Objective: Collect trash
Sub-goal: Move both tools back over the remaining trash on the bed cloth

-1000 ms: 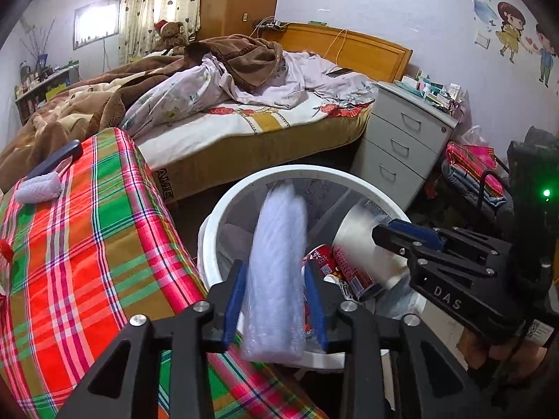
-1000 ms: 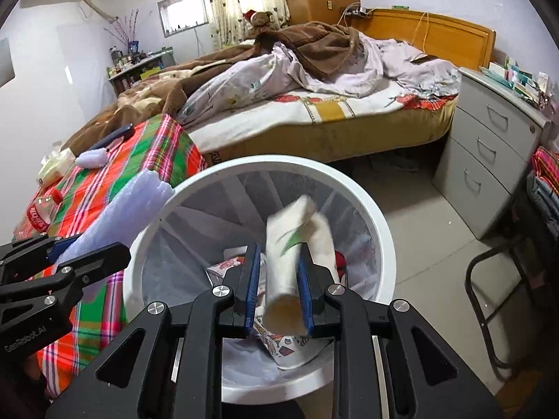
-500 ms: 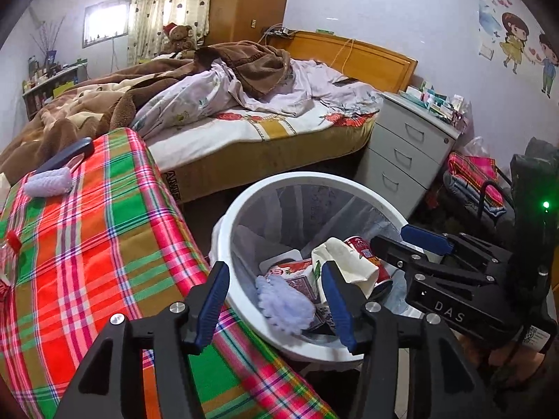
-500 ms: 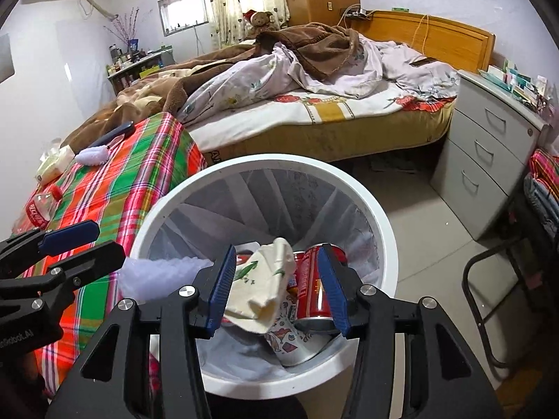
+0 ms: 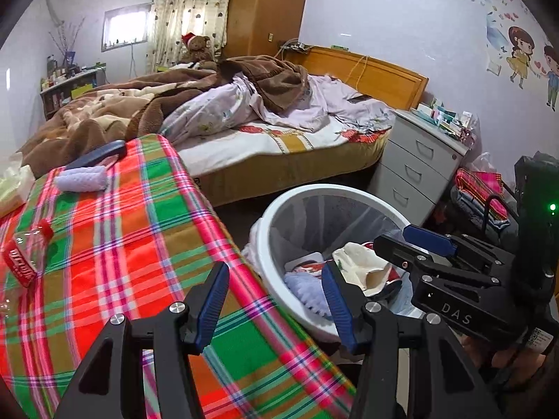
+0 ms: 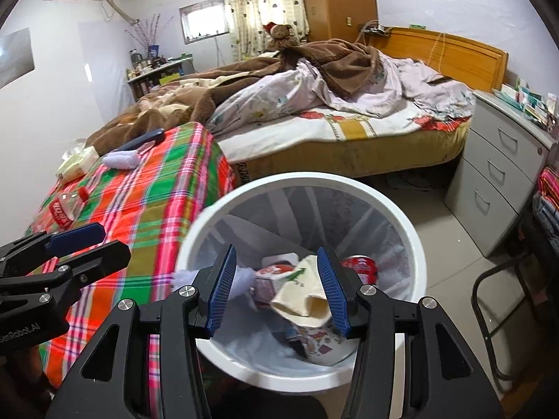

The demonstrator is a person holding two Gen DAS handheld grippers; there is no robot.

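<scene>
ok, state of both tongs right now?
Left tongs: open, holding nothing, jaws have just been opening.
Right tongs: open, holding nothing, jaws have just been opening over the bin.

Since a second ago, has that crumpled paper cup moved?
Yes. The paper cup has left the right gripper, whose jaws have just been opening, and now lies inside the white bin.

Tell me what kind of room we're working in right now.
A lived-in bedroom, most likely: an unmade bed with a wooden headboard, a teddy bear on it, and a grey drawer unit beside it.
</scene>
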